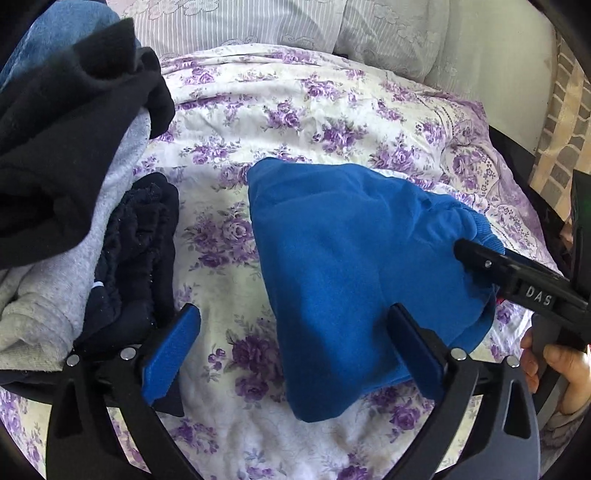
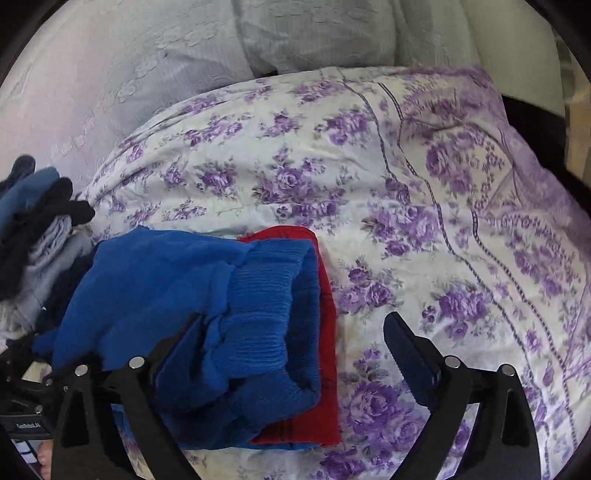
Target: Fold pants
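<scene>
The left wrist view shows, nearest to the camera, the left gripper [image 1: 295,343] with its two blue-padded fingers spread wide. The bedsheet [image 1: 229,373] with purple flowers lies between them, and nothing is pinched. The right finger rests against the near part of the blue pants [image 1: 343,251], but the pads do not press on the cloth. The pants lie folded into a compact bundle on the sheet, a little to the right of the middle. At the right edge a hand [image 1: 554,365] holds the right gripper [image 1: 476,258], and one of its black fingers lies on the right end of the pants. To the left of the pants there is a pile of clothes [image 1: 74,206], dark and grey pieces one on another. Far behind, a pale striped pillow [image 1: 258,22] lies at the head of the bed.

In the right wrist view the right gripper [image 2: 295,354] also has its fingers spread wide. The left finger touches the ribbed waistband of the pants [image 2: 166,280], and the right finger stands over the bare sheet. A red cloth [image 2: 325,332] lies under the pants and shows along their right side. The same clothes pile sits farther to the left.
</scene>
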